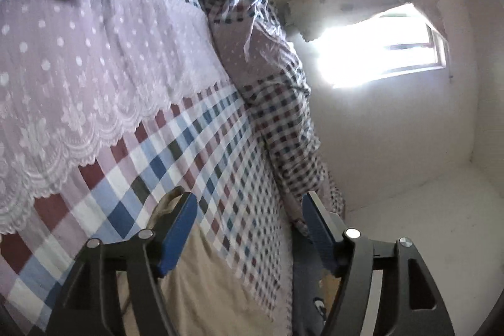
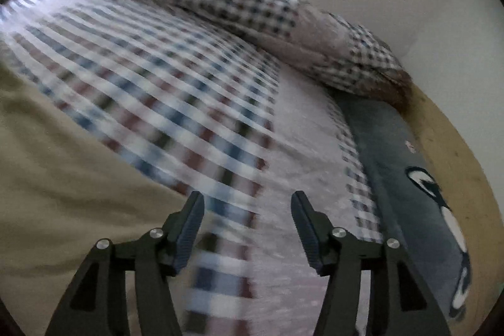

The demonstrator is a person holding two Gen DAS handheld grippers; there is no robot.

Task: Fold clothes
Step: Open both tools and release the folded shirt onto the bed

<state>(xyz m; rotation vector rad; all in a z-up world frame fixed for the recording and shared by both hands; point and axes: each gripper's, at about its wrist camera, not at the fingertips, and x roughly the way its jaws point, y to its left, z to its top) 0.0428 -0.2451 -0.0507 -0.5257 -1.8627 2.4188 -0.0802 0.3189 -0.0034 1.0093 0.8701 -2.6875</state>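
The left gripper (image 1: 249,210) has its two blue fingers (image 1: 178,233) wide apart and nothing is between them; it hangs over the near edge of a beige cloth (image 1: 201,288), probably to come to that edge for a grasp. The right gripper (image 2: 247,211) is also wide open and empty, above the checked bed sheet (image 2: 157,90) just beside the same beige cloth, which lies flat at its left side. I cannot tell if this cloth is already folded or waits for folding. Farther away a pink lace cloth (image 1: 78,68) is spread on the sheet, and a checked quilt (image 2: 236,5) is pushed against the wall, so the middle of the bed gives room for the work
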